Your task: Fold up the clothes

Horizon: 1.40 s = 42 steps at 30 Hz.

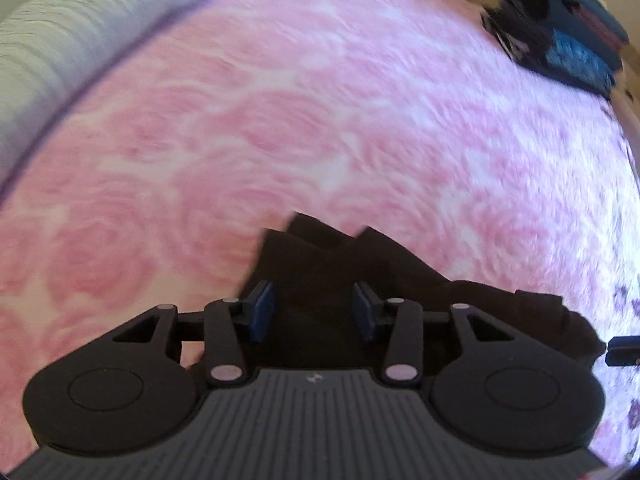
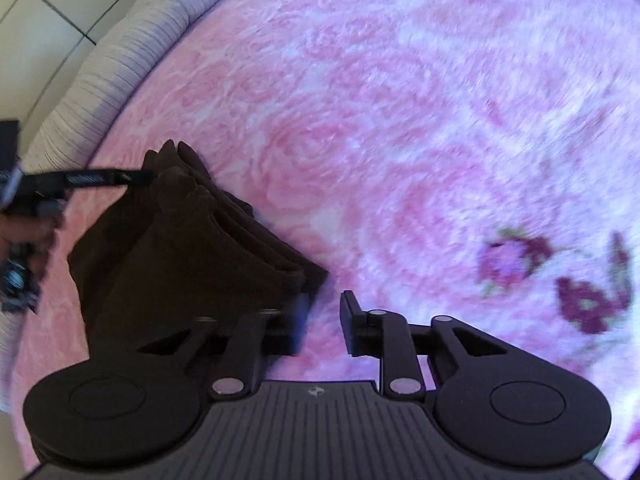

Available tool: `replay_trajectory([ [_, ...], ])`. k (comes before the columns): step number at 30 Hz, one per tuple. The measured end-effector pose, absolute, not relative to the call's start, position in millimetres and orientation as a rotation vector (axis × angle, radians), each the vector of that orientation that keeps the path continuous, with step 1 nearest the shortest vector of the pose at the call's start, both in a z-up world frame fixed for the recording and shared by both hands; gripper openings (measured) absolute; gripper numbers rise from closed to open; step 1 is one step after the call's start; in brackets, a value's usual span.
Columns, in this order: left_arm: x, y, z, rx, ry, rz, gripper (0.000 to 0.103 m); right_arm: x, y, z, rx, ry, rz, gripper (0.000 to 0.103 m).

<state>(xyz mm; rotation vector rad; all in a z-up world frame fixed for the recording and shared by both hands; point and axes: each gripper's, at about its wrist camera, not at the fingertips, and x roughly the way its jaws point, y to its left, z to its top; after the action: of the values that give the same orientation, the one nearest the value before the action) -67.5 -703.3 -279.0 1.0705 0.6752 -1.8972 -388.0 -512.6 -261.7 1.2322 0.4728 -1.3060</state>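
Cloth [image 2: 192,264], dark & folded, is lying lower left of frame w/ long axis running up-left, just beside right gripper [image 2: 324,320], whose jaws are gaping empty. Left gripper [image 1: 314,310] is nearer: jaws sitting apart w/ cloth between, grip unclear, on pink blanket [image 2: 400,120].

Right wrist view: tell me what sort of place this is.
Probably a bedroom: a pink rose blanket covers what looks like a bed, with a ribbed mattress edge and tiled floor beyond. A folded dark garment lies on it.
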Motion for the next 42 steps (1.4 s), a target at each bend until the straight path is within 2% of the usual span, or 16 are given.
replay_trajectory([
  [3,-45,-693,-271,1.086,0.688,-1.917,0.042,-370,-505,-242,1.088,0.509,-1.275,0.029],
  [8,-45,-677,-291,1.174,0.688,-1.989,0.041,-323,-523,-240,0.871,0.543,-1.129,0.029],
  [11,-65,-677,-314,1.236,0.595,-1.958,0.041,-298,-549,-250,0.754,0.572,-1.072,0.026],
  [12,-70,-679,-321,1.248,0.568,-1.943,0.041,-297,-558,-258,0.742,0.594,-1.087,0.024],
  [13,-72,-683,-328,1.239,0.563,-1.934,0.042,-297,-568,-265,0.732,0.615,-1.104,0.017],
  [16,-69,-691,-327,1.195,0.600,-1.923,0.044,-318,-584,-283,0.812,0.575,-1.115,0.016],
  [18,-64,-685,-317,1.183,0.586,-1.911,0.040,-320,-578,-279,0.779,0.586,-1.112,0.016],
  [20,-54,-671,-302,1.181,0.561,-1.903,0.040,-324,-567,-269,0.818,0.589,-1.144,0.017],
  [21,-48,-662,-294,1.169,0.568,-1.901,0.040,-324,-560,-264,0.838,0.590,-1.156,0.018],
  [22,-41,-652,-288,1.158,0.578,-1.898,0.041,-322,-549,-258,0.849,0.589,-1.149,0.024],
  [26,-18,-607,-282,1.182,0.640,-1.873,0.045,-295,-495,-237,0.866,0.608,-1.005,0.025],
  [29,-6,-593,-297,1.238,0.640,-1.833,0.045,-273,-468,-246,0.926,0.609,-0.878,0.031],
  [33,3,-590,-294,1.138,0.667,-1.830,0.044,-270,-441,-267,1.112,0.562,-0.835,0.039],
  [38,-18,-560,-287,1.140,0.588,-1.991,0.044,-258,-426,-281,1.014,0.498,-0.824,0.042],
  [40,-23,-554,-290,1.155,0.544,-2.008,0.044,-253,-434,-285,0.960,0.460,-0.841,0.049],
  [42,-22,-558,-296,1.153,0.562,-2.008,0.044,-252,-444,-296,0.986,0.402,-0.871,0.050],
])
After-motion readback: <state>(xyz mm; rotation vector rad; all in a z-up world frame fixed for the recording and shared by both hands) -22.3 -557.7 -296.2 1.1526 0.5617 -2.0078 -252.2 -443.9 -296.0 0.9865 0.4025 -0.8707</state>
